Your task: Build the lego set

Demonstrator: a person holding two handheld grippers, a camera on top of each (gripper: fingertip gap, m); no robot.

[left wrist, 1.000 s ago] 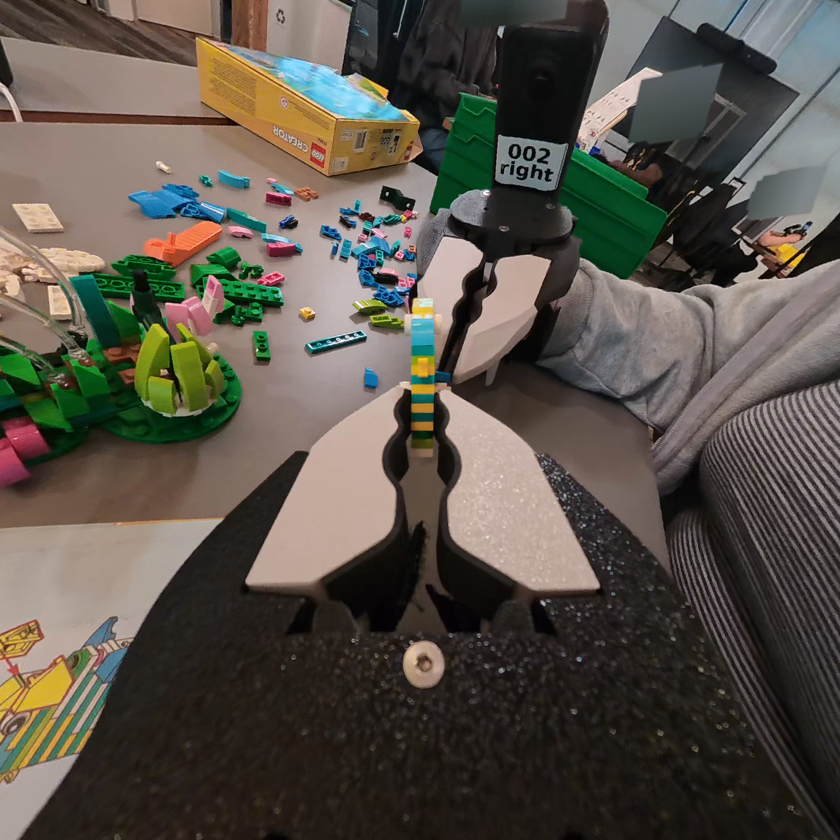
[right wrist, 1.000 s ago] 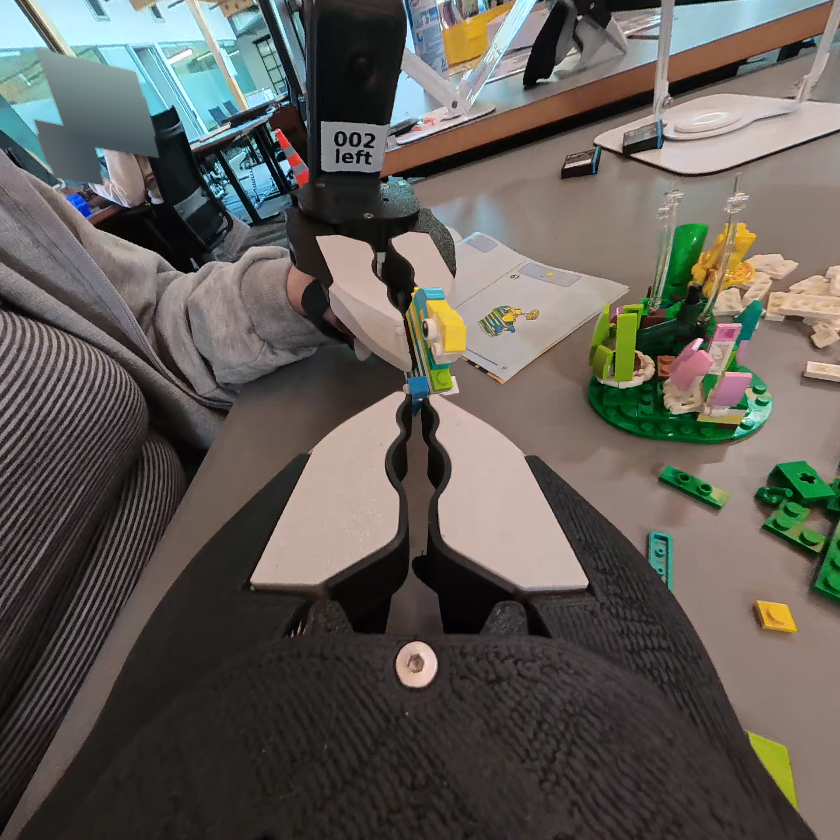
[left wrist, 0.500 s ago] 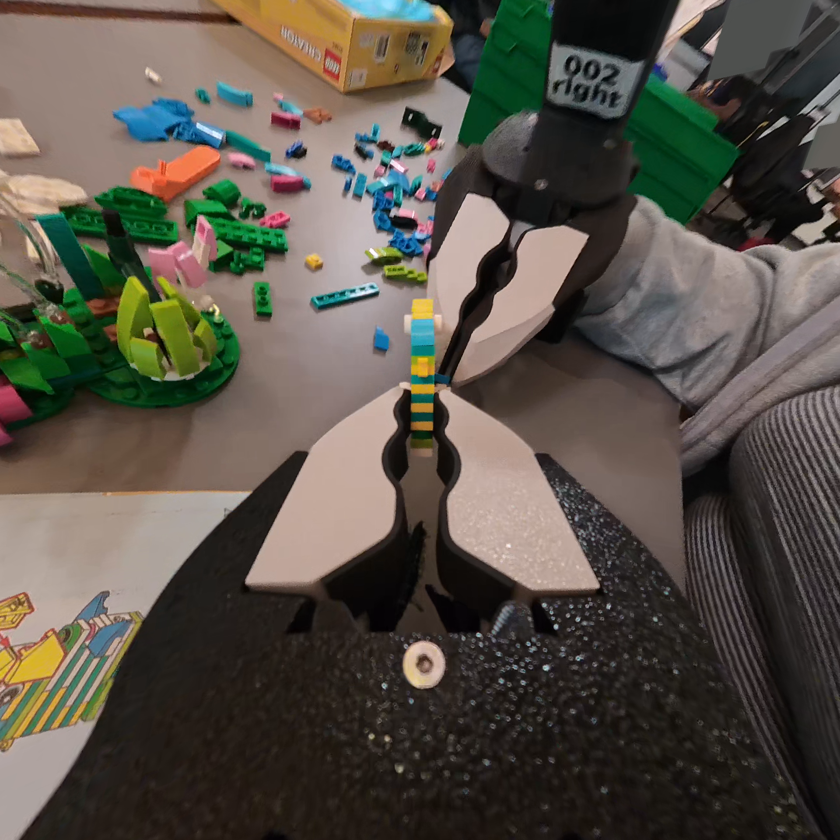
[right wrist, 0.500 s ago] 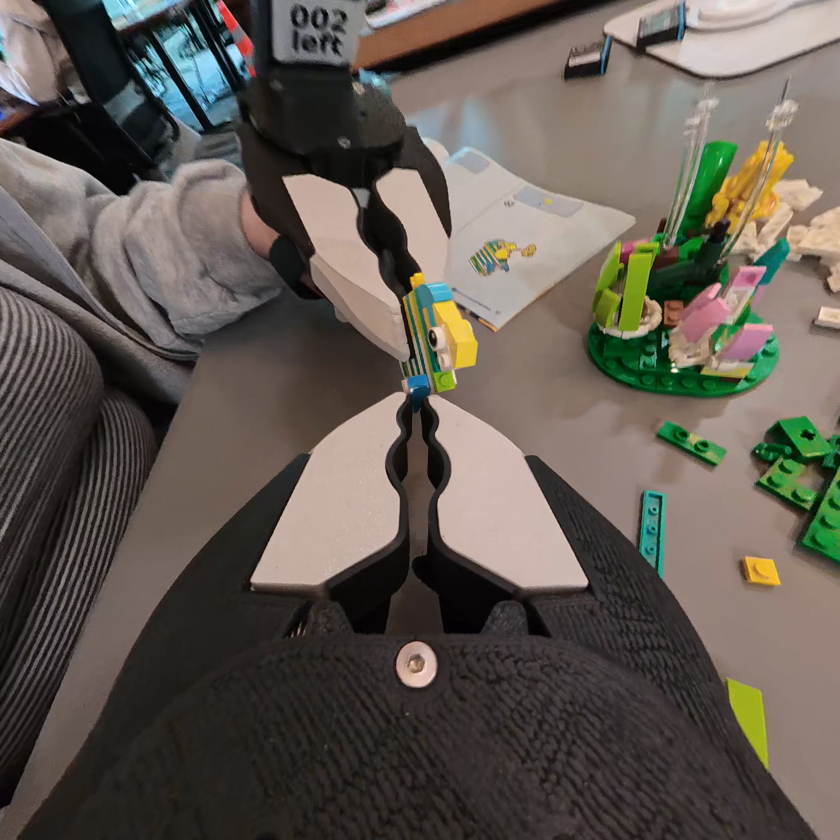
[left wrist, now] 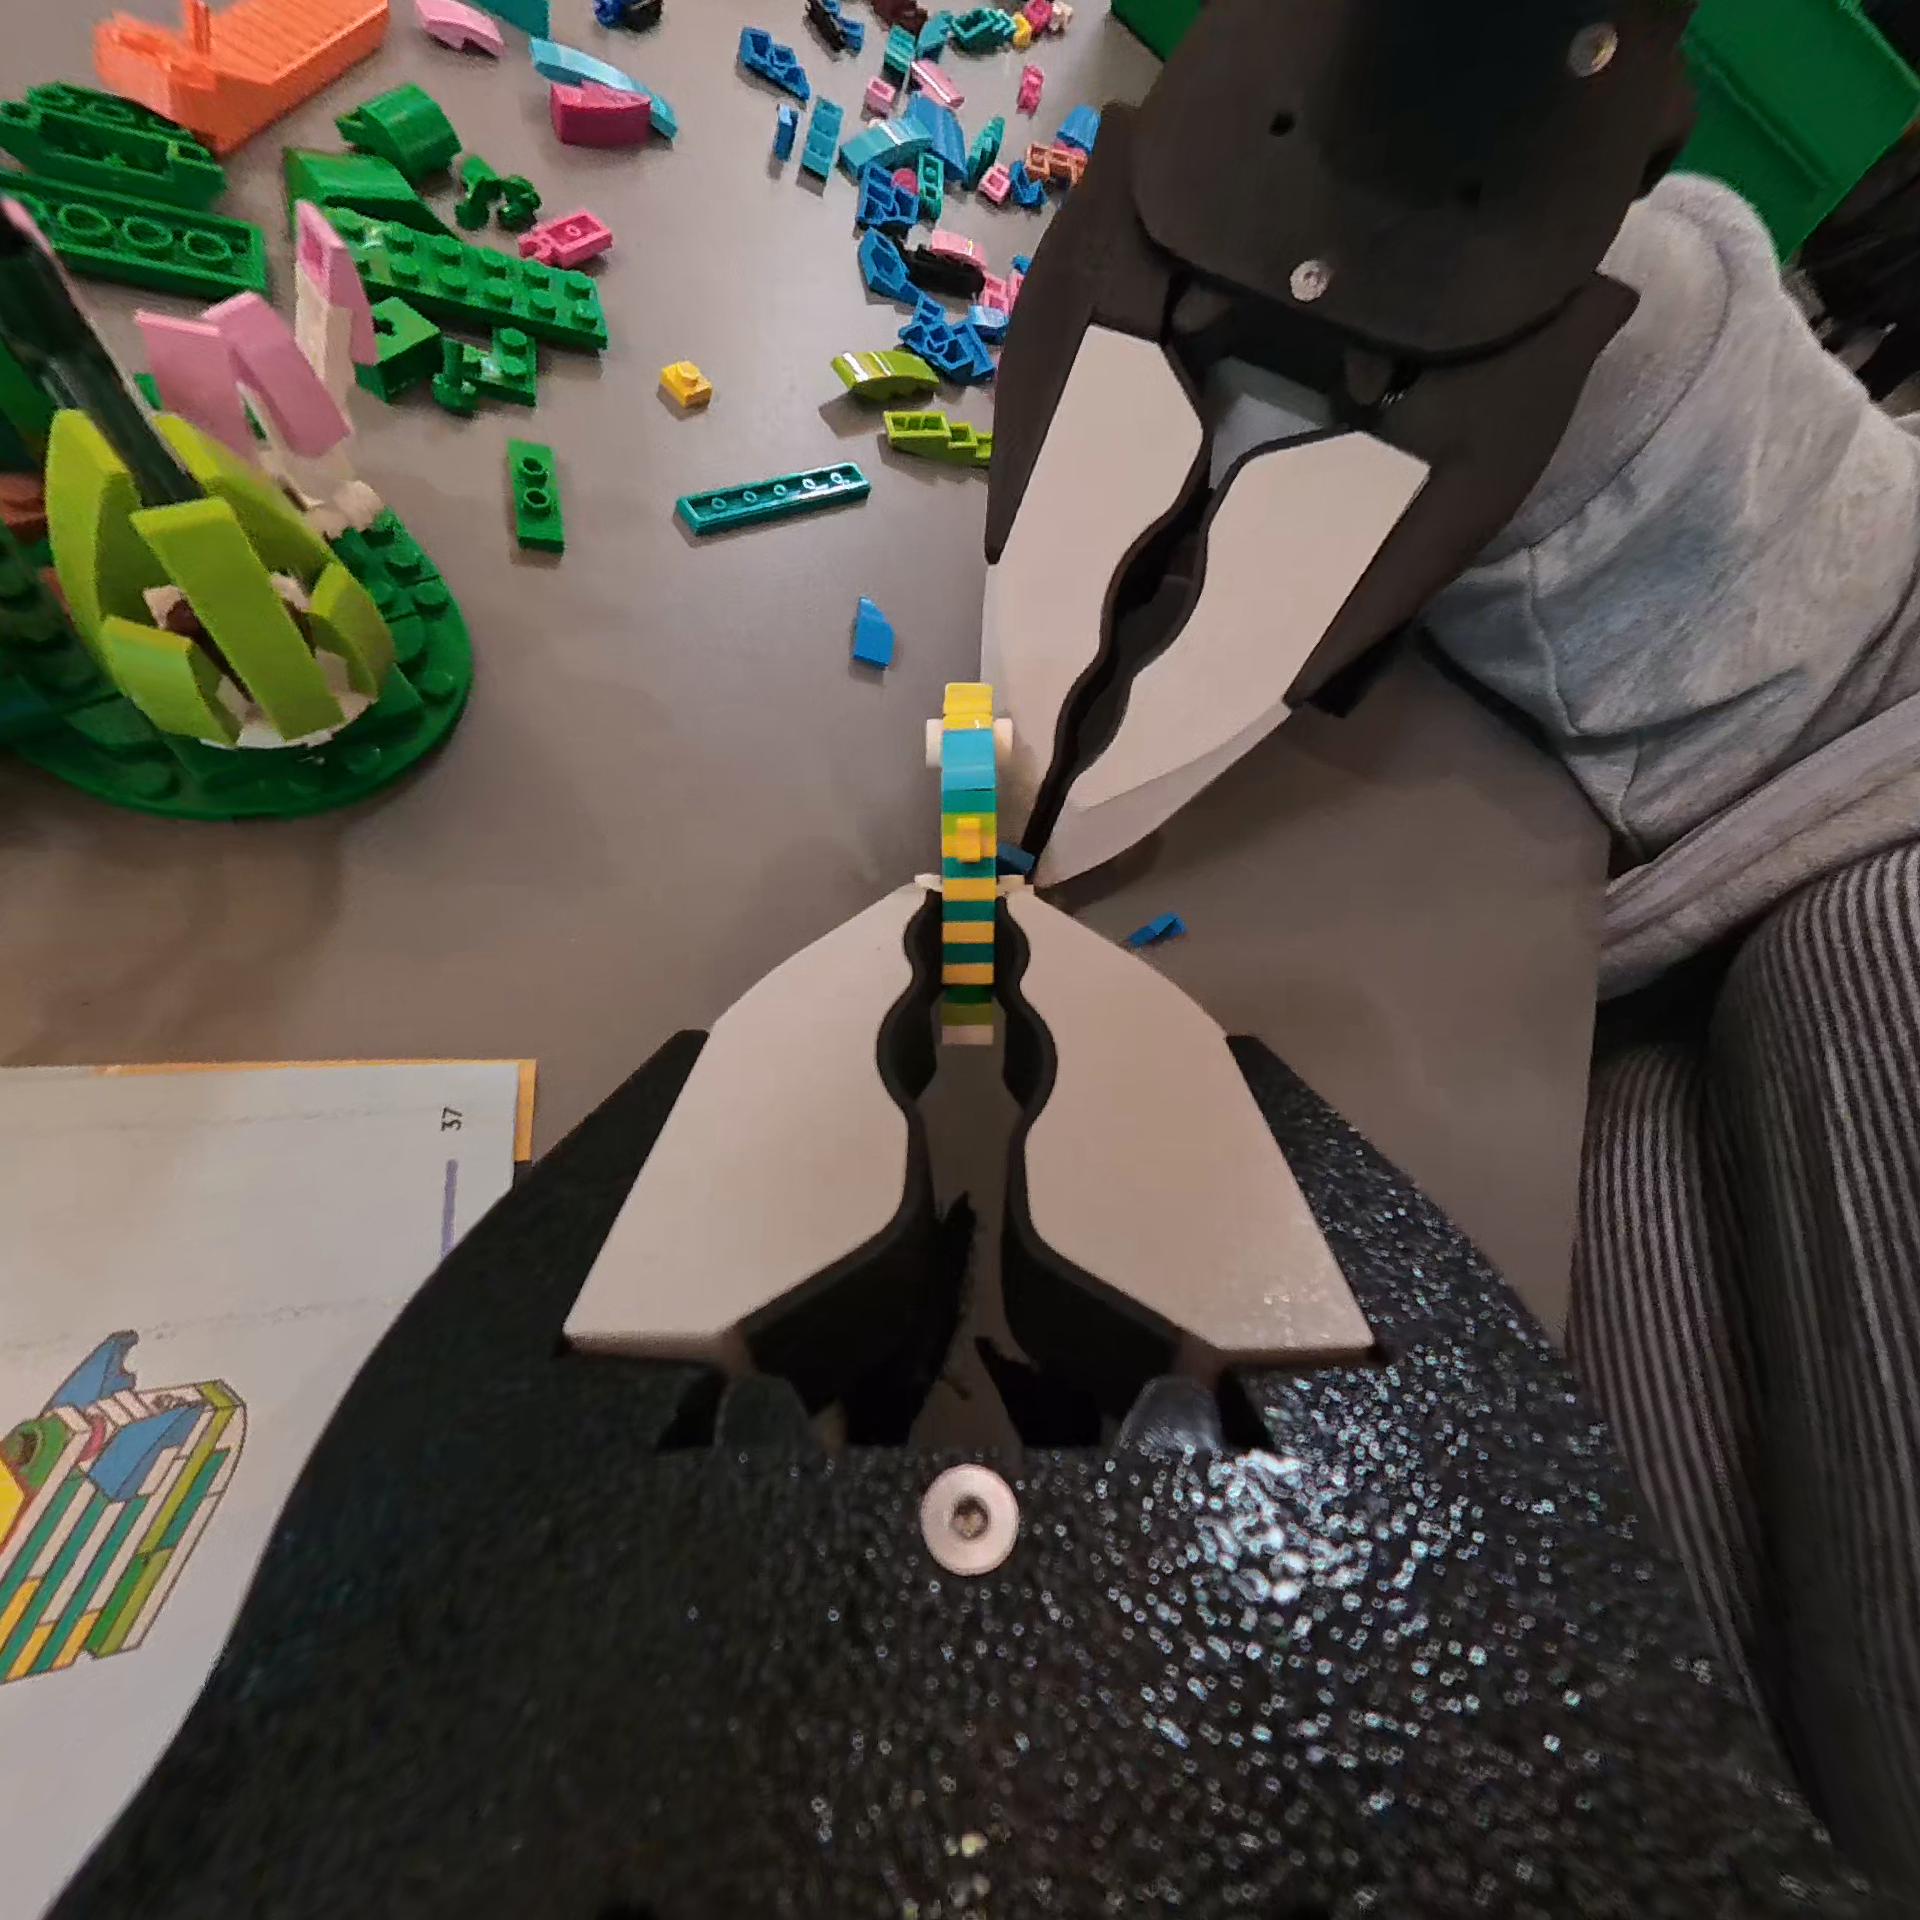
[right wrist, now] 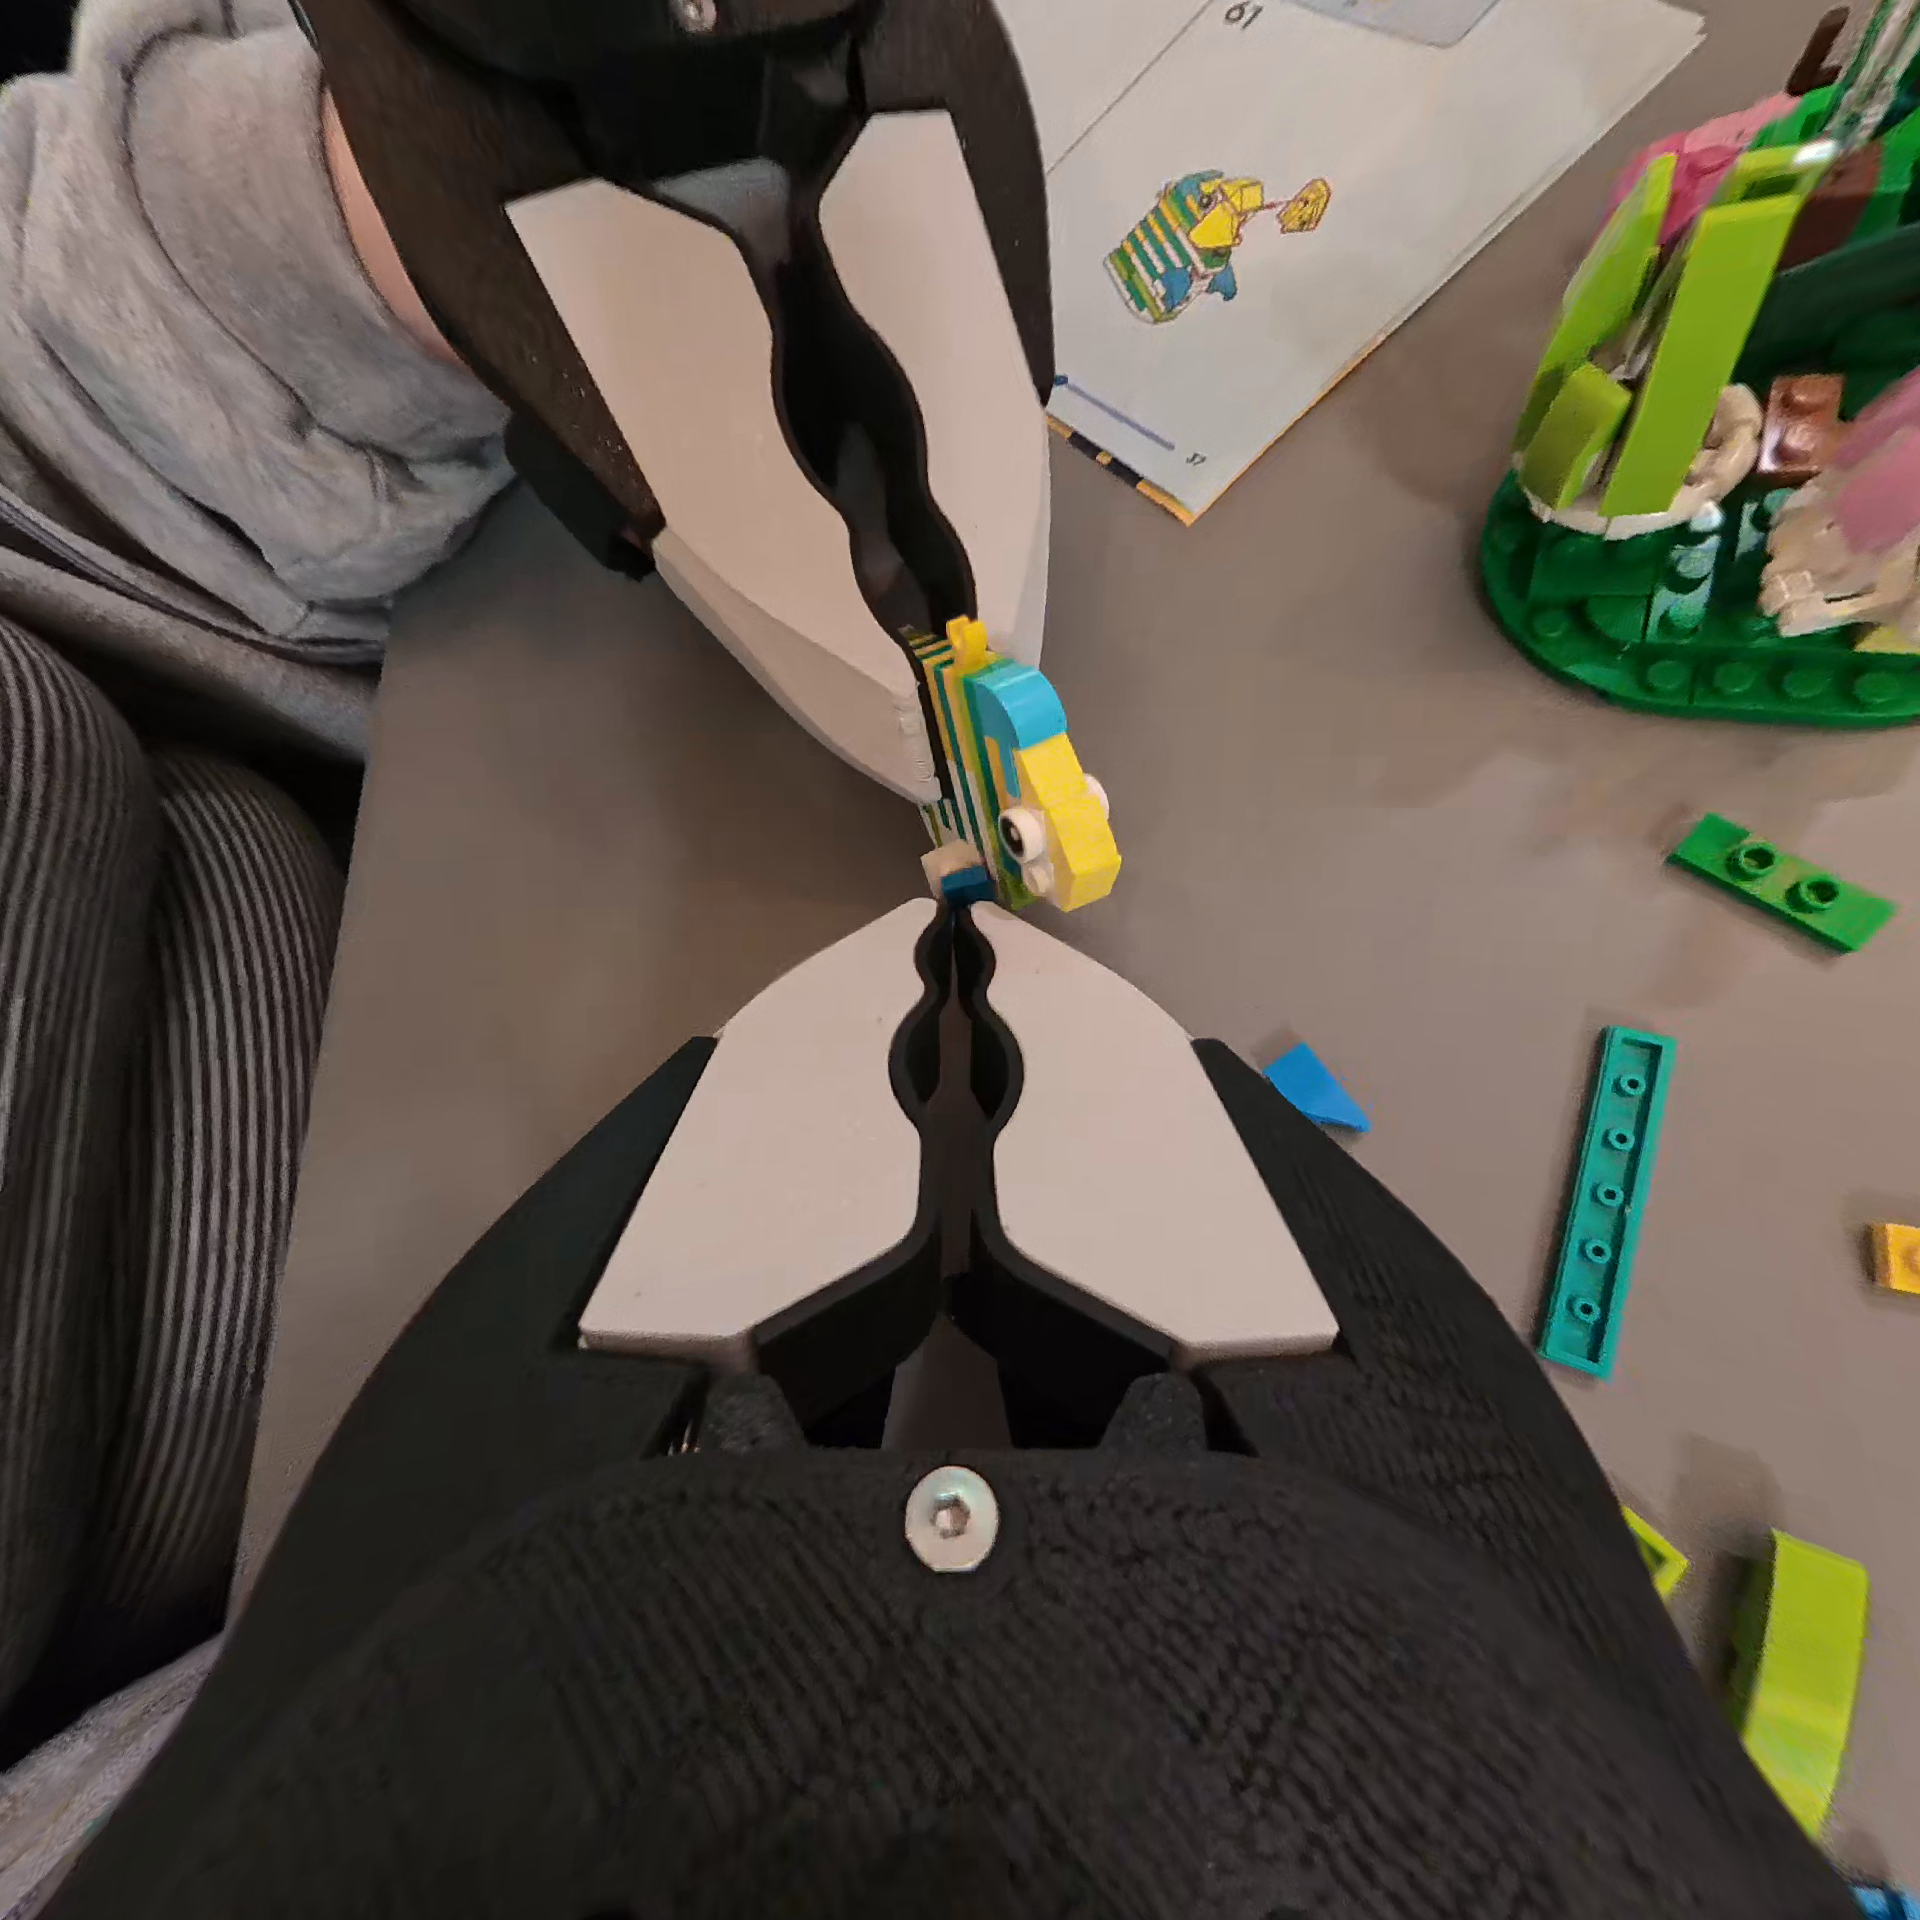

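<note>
A small striped fish build [left wrist: 966,914], yellow, teal and green with a yellow head and white eyes [right wrist: 1039,790], is held above the grey table. My left gripper [left wrist: 966,883] is shut on its striped body; in the right wrist view it [right wrist: 951,675] reaches down from the top. My right gripper [right wrist: 954,914] is shut on a small blue piece [right wrist: 966,885] that touches the fish's lower edge. In the left wrist view the right gripper [left wrist: 1039,852] comes in from the upper right, its tips beside the fish.
A round green base with lime and pink petals [left wrist: 208,623] [right wrist: 1704,520] stands near. The open instruction booklet [left wrist: 208,1247] [right wrist: 1299,208] lies beside it. Loose bricks are scattered about, among them a teal strip [right wrist: 1605,1195] and a blue wedge [right wrist: 1314,1086]. A grey sleeve [left wrist: 1714,520] is close. My two grippers' fingertips are within a few centimetres of each other.
Both grippers have dropped lower toward the table and drawn closer to each other. The fish stays in the left gripper and the blue piece stays at the right gripper's tips.
</note>
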